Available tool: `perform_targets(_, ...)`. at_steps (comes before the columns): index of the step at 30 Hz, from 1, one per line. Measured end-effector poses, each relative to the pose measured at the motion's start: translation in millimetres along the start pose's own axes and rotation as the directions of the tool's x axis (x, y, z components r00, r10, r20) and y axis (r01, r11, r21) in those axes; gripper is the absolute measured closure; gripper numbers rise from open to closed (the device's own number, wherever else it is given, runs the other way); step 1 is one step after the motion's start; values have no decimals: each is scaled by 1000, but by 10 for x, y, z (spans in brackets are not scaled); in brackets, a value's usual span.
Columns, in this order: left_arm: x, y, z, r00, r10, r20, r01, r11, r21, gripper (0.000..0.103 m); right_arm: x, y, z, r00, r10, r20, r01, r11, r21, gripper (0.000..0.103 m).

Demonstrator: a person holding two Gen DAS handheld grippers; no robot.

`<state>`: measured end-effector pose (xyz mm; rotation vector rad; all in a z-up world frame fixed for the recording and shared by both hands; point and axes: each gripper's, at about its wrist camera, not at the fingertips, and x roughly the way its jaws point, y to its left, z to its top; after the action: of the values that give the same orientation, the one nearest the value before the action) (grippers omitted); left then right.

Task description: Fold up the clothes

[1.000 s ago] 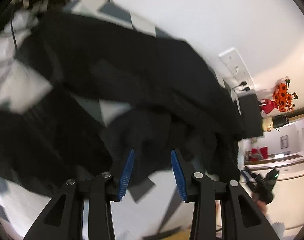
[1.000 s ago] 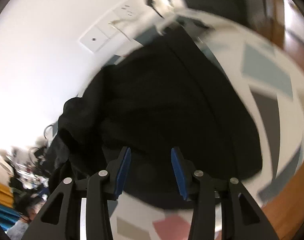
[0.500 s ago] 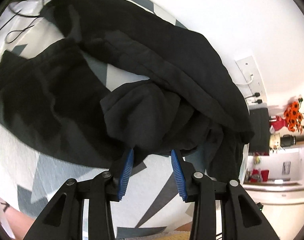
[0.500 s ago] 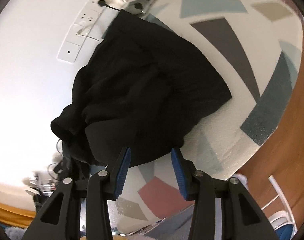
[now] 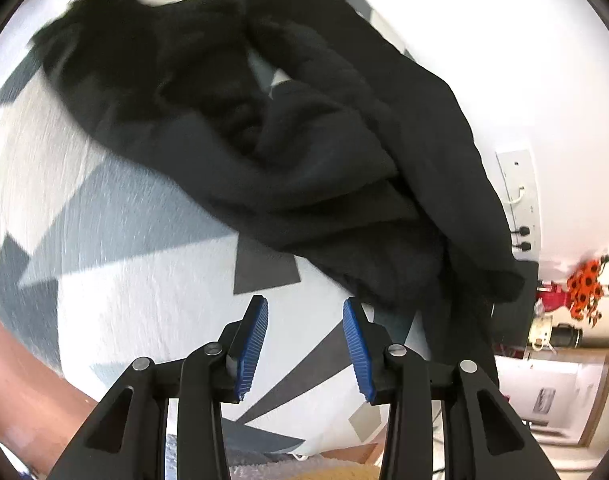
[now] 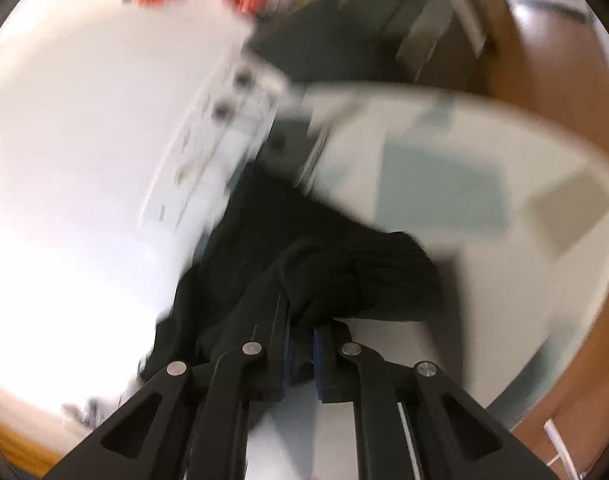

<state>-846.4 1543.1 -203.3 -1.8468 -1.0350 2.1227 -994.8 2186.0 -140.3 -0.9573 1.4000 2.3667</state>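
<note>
black garment (image 5: 304,152) lies crumpled, stretched diagonally across bed.

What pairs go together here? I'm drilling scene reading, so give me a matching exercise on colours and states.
Things:
1. garment
2. left hand-held gripper
3. right hand-held gripper
4. bedspread

Descriptions:
A. open, nothing between the pads
B. black, crumpled
C. white with grey shapes
D. closed on black cloth

Pairs: 1-B, 2-A, 3-D, 4-C
</note>
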Motion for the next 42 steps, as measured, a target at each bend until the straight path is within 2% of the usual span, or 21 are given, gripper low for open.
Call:
perform_targets(2,66,63,-39,1000,-6,-8,5,1000,-30,65,-98,-37,147,997,-56,46,58,998,-38,94)
perform_targets(4,148,124,-81,1000,-14,-22,13,998,-60,65,-70,-55,167,997,-72,29,73,997,-39,90)
perform_targets(7,239,207,-109,1000,-19,-24,16,996,-90,65,48,-169,61,996,-72,-60,73,997,4,85)
perform_targets(10,266,299,-60,999,-33,-4,33,992,-125,65,144,-261,-91,990,-79,-121,82,996,18,74)
perform_targets(15,246,400,127,988,-131,79,143,975,-173,65,268,-344,-202,983,-63,-175,69,997,24,71)
perform_targets(19,395,376,273,972,-213,95,226,963,-147,64,321,-332,-184,983,-45,-175,52,998,36,66)
perform_targets(21,435,311,323,964,-243,108,254,961,-107,46,368,-313,-165,984,-48,-173,54,998,31,63)
perform_targets(26,534,68,507,975,-193,106,199,979,-46,45,515,-281,-110,982,-78,-174,83,996,22,61)
perform_targets(28,554,75,586,974,-185,134,195,978,-72,75,572,-299,-96,982,-77,-174,85,995,43,63)
perform_targets(29,558,80,628,976,-173,132,185,979,-82,90,584,-291,-87,982,-77,-171,87,995,50,73)
perform_targets(30,530,84,654,974,-184,134,197,976,-89,91,585,-269,-71,982,-74,-171,84,995,49,87)
perform_targets(33,206,-42,661,955,-236,181,241,971,-5,92,405,-127,16,992,-44,-116,47,999,28,96)
perform_targets(36,-288,-342,630,923,-294,247,257,951,171,93,113,46,114,998,3,-59,-2,1000,3,96)
perform_targets(39,-864,-673,587,872,-389,298,288,899,332,93,-153,310,191,999,50,-21,-51,997,-51,97)
perform_targets(42,-1441,-844,439,818,-485,309,320,830,457,93,-384,569,239,996,90,16,-88,991,-99,98)
